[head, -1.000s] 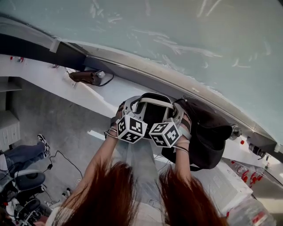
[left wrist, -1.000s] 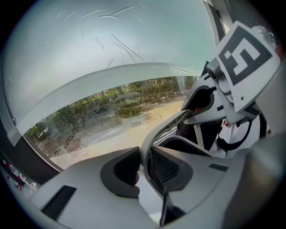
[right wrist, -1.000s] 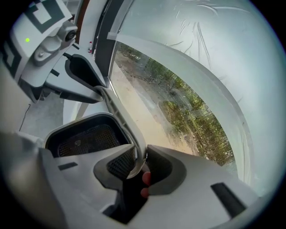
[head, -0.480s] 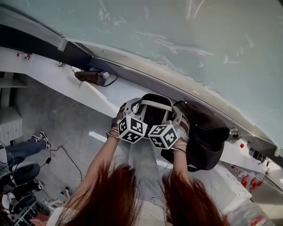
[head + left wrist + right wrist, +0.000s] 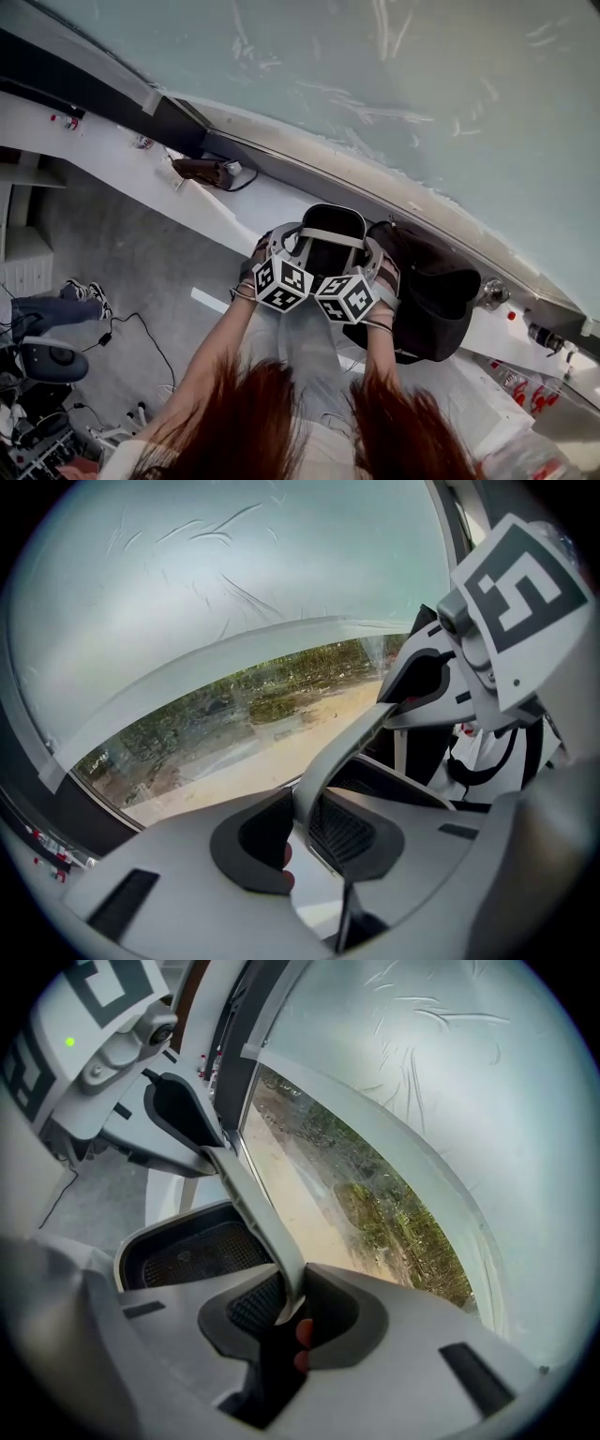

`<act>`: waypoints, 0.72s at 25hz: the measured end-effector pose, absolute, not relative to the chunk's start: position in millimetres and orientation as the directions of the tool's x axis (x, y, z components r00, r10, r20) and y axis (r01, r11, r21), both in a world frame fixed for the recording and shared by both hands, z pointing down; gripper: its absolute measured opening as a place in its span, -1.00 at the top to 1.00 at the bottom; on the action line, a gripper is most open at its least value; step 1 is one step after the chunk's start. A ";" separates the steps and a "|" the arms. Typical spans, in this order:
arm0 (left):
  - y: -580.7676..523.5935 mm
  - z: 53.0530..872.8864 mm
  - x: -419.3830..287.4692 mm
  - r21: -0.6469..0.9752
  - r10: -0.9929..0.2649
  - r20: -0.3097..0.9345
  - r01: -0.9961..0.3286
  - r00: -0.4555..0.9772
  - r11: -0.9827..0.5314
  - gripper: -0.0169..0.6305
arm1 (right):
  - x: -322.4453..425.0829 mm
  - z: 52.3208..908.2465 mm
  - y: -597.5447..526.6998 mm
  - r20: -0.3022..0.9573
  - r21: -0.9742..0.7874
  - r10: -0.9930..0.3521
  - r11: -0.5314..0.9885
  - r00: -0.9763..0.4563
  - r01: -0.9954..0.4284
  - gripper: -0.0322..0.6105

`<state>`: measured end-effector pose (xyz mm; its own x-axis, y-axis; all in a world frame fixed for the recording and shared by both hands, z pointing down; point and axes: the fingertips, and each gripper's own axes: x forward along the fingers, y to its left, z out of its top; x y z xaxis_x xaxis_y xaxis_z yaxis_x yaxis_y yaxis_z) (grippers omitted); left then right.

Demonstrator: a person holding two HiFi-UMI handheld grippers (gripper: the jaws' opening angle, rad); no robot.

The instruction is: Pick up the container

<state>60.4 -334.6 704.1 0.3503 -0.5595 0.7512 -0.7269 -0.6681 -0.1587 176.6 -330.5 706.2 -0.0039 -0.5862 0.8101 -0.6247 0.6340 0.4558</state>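
Since left gripper [image 5: 302,822] and right gripper [image 5: 292,1309] both clamp the container [image 5: 328,246] by its rim band, right jaws just having closed in, it sits at twelve o'clock beyond them. Looks light, stiff, slick; opposite-side holds suit.

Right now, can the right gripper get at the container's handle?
Likely yes: the right gripper has just been closing its jaws and now clamps the handle of the container; nothing blocks it.
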 end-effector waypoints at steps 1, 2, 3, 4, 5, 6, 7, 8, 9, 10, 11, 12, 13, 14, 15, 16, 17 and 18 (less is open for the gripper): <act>-333.7 703.1 59.6 -0.160 -0.562 0.751 -0.729 0.348 -0.665 0.68 | 175.7 705.0 -330.6 0.808 0.458 -0.589 0.637 -0.007 -0.620 0.66; -333.4 702.1 58.8 -0.162 -0.564 0.750 -0.732 0.345 -0.662 0.68 | 174.7 704.0 -330.9 0.807 0.460 -0.591 0.639 -0.010 -0.616 0.66; -333.2 701.0 58.0 -0.164 -0.566 0.750 -0.732 0.342 -0.661 0.68 | 173.9 702.9 -330.9 0.806 0.462 -0.592 0.642 -0.013 -0.612 0.66; -332.9 699.6 57.5 -0.169 -0.567 0.750 -0.731 0.341 -0.662 0.68 | 173.3 701.4 -330.7 0.804 0.465 -0.595 0.644 -0.015 -0.607 0.66; -332.8 697.7 57.3 -0.174 -0.568 0.750 -0.727 0.340 -0.664 0.68 | 173.1 699.5 -330.5 0.801 0.470 -0.598 0.646 -0.017 -0.601 0.66; -332.9 695.4 57.0 -0.180 -0.568 0.750 -0.722 0.339 -0.668 0.68 | 172.7 697.1 -330.5 0.798 0.475 -0.603 0.648 -0.020 -0.595 0.66; -333.3 692.6 56.2 -0.185 -0.569 0.750 -0.719 0.337 -0.670 0.68 | 171.9 694.4 -330.9 0.794 0.480 -0.608 0.650 -0.024 -0.589 0.66; -333.6 689.4 55.0 -0.190 -0.570 0.750 -0.717 0.335 -0.671 0.68 | 170.5 691.5 -331.3 0.790 0.483 -0.612 0.653 -0.030 -0.583 0.66; -333.8 685.9 53.8 -0.193 -0.572 0.750 -0.716 0.333 -0.671 0.67 | 169.2 688.4 -331.6 0.788 0.485 -0.615 0.655 -0.036 -0.579 0.66; -334.1 682.1 52.9 -0.197 -0.575 0.748 -0.717 0.332 -0.669 0.68 | 168.3 685.2 -332.1 0.785 0.485 -0.618 0.657 -0.042 -0.577 0.66; -334.4 678.1 52.3 -0.200 -0.579 0.745 -0.718 0.330 -0.667 0.68 | 167.7 681.8 -332.5 0.783 0.486 -0.620 0.658 -0.048 -0.576 0.66; -334.8 673.9 52.0 -0.205 -0.584 0.742 -0.718 0.330 -0.665 0.68 | 167.3 678.3 -333.0 0.781 0.486 -0.623 0.658 -0.052 -0.575 0.66; -335.1 669.9 51.6 -0.209 -0.589 0.738 -0.718 0.329 -0.663 0.68 | 166.9 674.6 -333.4 0.778 0.488 -0.626 0.656 -0.055 -0.576 0.66; -335.6 666.1 51.3 -0.213 -0.593 0.735 -0.718 0.329 -0.662 0.67 | 166.6 670.8 -334.0 0.774 0.490 -0.631 0.654 -0.058 -0.576 0.66; -336.1 662.6 51.1 -0.217 -0.597 0.732 -0.718 0.329 -0.661 0.67 | 166.4 666.9 -334.7 0.769 0.494 -0.637 0.650 -0.059 -0.577 0.66; -336.4 659.2 51.2 -0.219 -0.600 0.729 -0.719 0.329 -0.660 0.67 | 166.5 663.0 -335.3 0.764 0.499 -0.643 0.647 -0.060 -0.577 0.66; -336.4 655.9 51.4 -0.219 -0.602 0.726 -0.719 0.331 -0.659 0.67 | 166.7 659.1 -335.6 0.759 0.504 -0.648 0.644 -0.060 -0.576 0.66; -336.3 652.6 51.6 -0.219 -0.605 0.724 -0.720 0.332 -0.658 0.68 | 166.9 655.4 -335.9 0.756 0.508 -0.652 0.641 -0.060 -0.575 0.66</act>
